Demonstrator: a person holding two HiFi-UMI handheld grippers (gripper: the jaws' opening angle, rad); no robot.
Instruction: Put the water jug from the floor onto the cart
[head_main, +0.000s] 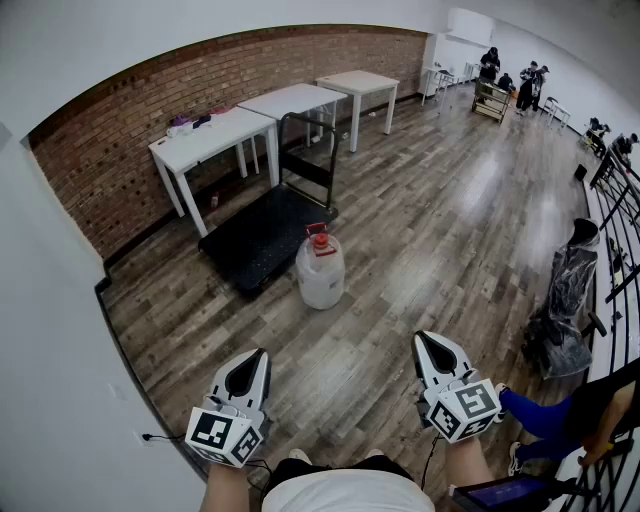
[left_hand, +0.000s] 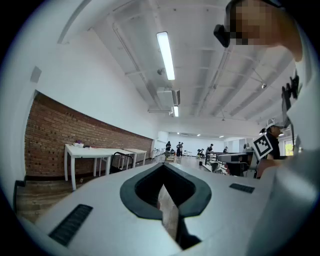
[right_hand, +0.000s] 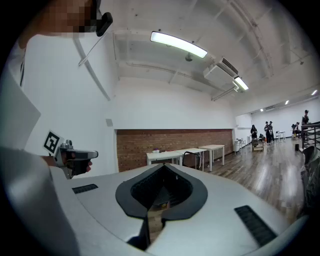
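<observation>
The water jug (head_main: 321, 272), translucent white with a red cap, stands upright on the wooden floor. It is just off the near right corner of the black flat cart (head_main: 262, 235), whose upright push handle (head_main: 306, 140) is at the far end. My left gripper (head_main: 261, 354) and right gripper (head_main: 421, 338) are held low in front of me, well short of the jug, both pointing roughly level. Each has its jaws together with nothing between them, as the left gripper view (left_hand: 163, 165) and the right gripper view (right_hand: 163, 165) also show. Neither gripper view shows the jug.
Three white tables (head_main: 214, 137) line the brick wall behind the cart. A plastic-wrapped bundle (head_main: 568, 300) and a metal railing (head_main: 615, 205) stand at the right. A person in blue trousers (head_main: 540, 415) is at the lower right. Other people (head_main: 510, 78) are far across the room.
</observation>
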